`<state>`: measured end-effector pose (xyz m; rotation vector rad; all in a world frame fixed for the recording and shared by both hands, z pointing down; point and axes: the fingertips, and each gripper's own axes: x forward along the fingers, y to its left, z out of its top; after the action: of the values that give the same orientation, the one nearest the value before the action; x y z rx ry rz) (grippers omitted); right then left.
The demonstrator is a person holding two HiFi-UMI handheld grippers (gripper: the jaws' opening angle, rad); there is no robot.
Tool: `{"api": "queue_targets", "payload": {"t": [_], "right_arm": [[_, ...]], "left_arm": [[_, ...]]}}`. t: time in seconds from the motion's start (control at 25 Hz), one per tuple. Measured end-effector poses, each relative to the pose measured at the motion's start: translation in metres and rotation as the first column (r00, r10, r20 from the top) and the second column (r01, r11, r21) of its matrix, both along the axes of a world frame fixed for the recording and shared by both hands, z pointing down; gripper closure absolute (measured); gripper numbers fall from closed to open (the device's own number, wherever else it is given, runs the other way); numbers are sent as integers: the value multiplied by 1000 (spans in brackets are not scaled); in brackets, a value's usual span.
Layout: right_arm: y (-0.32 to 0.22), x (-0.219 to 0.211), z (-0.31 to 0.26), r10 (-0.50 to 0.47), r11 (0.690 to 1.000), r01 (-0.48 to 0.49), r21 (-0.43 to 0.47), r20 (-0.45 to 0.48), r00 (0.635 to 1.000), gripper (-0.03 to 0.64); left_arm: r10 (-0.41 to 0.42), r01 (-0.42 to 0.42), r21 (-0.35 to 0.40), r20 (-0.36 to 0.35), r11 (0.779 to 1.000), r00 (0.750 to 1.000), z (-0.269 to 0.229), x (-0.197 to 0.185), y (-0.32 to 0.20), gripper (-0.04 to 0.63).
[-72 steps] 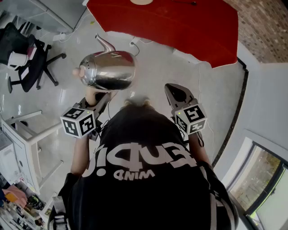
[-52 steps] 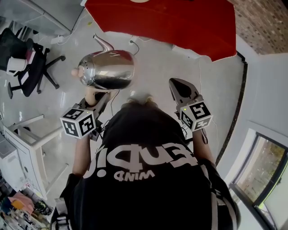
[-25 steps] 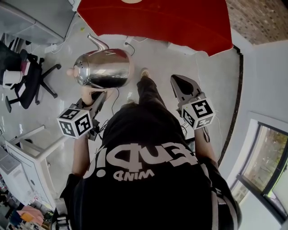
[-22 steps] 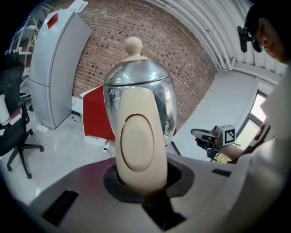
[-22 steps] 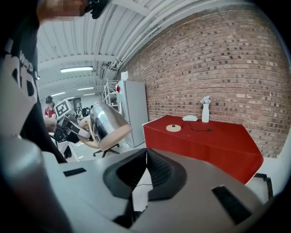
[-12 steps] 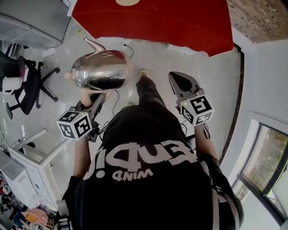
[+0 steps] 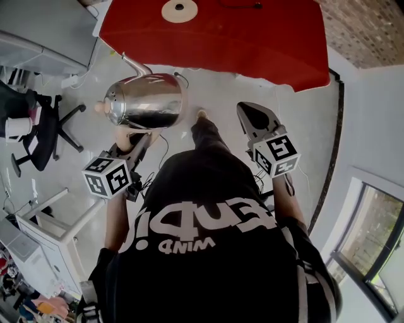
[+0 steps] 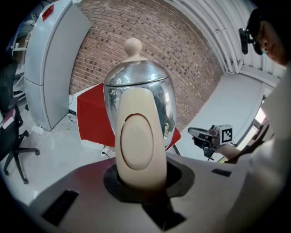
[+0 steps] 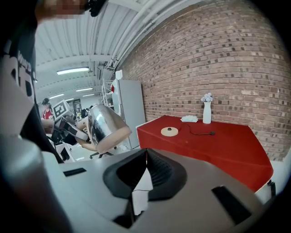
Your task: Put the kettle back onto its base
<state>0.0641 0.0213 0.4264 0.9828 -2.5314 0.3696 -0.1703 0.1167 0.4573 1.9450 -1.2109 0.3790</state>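
A shiny steel kettle (image 7: pixel 148 101) with a cream knob and a curved spout hangs in the air over the floor. My left gripper (image 7: pixel 136 139) is shut on its cream handle (image 8: pixel 136 141), which fills the middle of the left gripper view. The round cream base (image 7: pixel 179 11) lies on the red table (image 7: pixel 252 38), with a black cord leading away from it. In the right gripper view the base (image 9: pixel 170 131) sits near the table's left end, well beyond the kettle (image 9: pixel 104 125). My right gripper (image 7: pixel 255 118) is to the right of the kettle, shut and holding nothing.
A white vase (image 9: pixel 207 111) and a white cloth (image 9: pixel 189 119) stand at the back of the table by the brick wall. A black office chair (image 7: pixel 35 123) and white shelving (image 7: pixel 44 217) are to the left. A tall grey cabinet (image 8: pixel 50 63) stands left of the table.
The person has walked toward the red table, which has come nearer, and the base has come into the head view. The kettle stays held in the left gripper.
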Motion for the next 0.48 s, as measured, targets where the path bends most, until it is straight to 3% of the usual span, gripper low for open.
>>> {"api": "queue_targets", "payload": {"t": [0.32,0.48], "right_arm": [[-12,5,-2,-5,1000,4,2,13,1000,594],[-62,6,-5,-28,1000,28,-5,21,999,593]], "left_arm": [[-7,7,6,9,1000,1000,-5,2,-13,525],[-34,34,-4,12,999,999,-10,5,-56,525]]}}
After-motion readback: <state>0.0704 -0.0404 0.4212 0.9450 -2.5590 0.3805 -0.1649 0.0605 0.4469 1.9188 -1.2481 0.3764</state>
